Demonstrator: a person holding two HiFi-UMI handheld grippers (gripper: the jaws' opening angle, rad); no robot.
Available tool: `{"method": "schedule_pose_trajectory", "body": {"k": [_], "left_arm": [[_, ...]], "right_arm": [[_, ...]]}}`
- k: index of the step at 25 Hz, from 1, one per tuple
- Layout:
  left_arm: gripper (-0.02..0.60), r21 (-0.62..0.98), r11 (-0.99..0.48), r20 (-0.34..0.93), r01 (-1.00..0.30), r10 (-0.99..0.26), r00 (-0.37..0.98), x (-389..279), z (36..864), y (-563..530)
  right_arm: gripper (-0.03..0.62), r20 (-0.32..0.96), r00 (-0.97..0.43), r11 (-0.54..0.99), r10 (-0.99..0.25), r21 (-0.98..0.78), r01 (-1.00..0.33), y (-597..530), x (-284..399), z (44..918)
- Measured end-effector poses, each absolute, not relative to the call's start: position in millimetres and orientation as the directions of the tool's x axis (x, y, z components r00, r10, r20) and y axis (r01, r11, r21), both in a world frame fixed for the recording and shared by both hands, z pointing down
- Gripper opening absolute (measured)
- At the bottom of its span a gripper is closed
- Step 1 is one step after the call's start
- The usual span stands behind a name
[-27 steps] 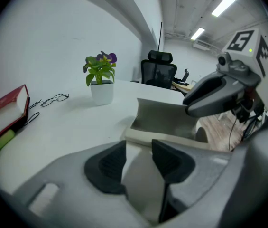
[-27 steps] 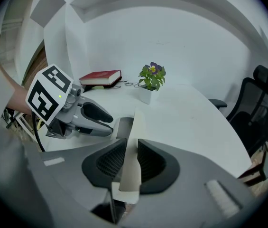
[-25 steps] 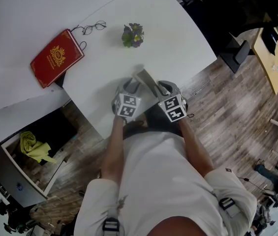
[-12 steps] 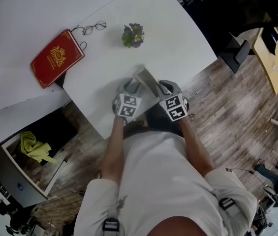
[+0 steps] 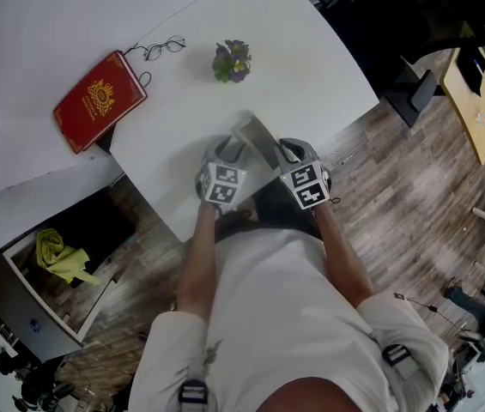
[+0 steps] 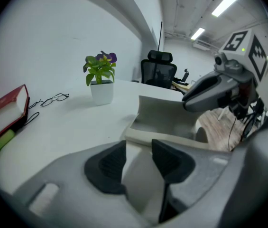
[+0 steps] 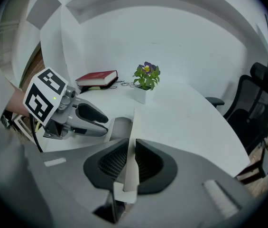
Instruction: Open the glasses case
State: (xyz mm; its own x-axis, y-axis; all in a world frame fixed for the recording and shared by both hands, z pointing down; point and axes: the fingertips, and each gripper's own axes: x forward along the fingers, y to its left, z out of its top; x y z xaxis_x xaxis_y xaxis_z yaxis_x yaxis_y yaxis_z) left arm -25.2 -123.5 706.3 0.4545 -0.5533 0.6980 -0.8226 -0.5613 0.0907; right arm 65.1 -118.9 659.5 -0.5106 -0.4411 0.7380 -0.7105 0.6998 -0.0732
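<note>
Case: the glasses case (image 5: 255,140) sits at the near edge of the white table (image 5: 311,67), between both grippers.
Progress: the lid (image 7: 133,127) is already standing up, so I'd say it's mostly open. It maybe needs folding further back.
Left gripper (image 6: 138,163): narrow, clamped on the case's base.
Right gripper (image 7: 130,163): its jaws have just been closing and now pinch the thin lid.
Surface: potted plant (image 5: 232,61), red book (image 5: 99,99), spectacles (image 5: 163,48).
Room: wood floor (image 5: 414,196), office chair (image 7: 262,103).

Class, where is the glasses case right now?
Head view, centre: the case sits at the table's near edge, its base held in the left gripper, its raised lid in the right gripper, whose jaws have just been closing.
</note>
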Motion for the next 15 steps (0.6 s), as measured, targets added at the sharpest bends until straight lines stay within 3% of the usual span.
{"method": "schedule_pose_trajectory", "body": {"k": [15], "left_arm": [[0.173,0.084,-0.559,0.694,-0.825,-0.561,0.451,-23.7,701.5,-125.7]], "right_arm": [[0.034,0.738,-0.509,0.686,-0.443,-0.086,-0.723,-124.2,71.3,659.7]]}}
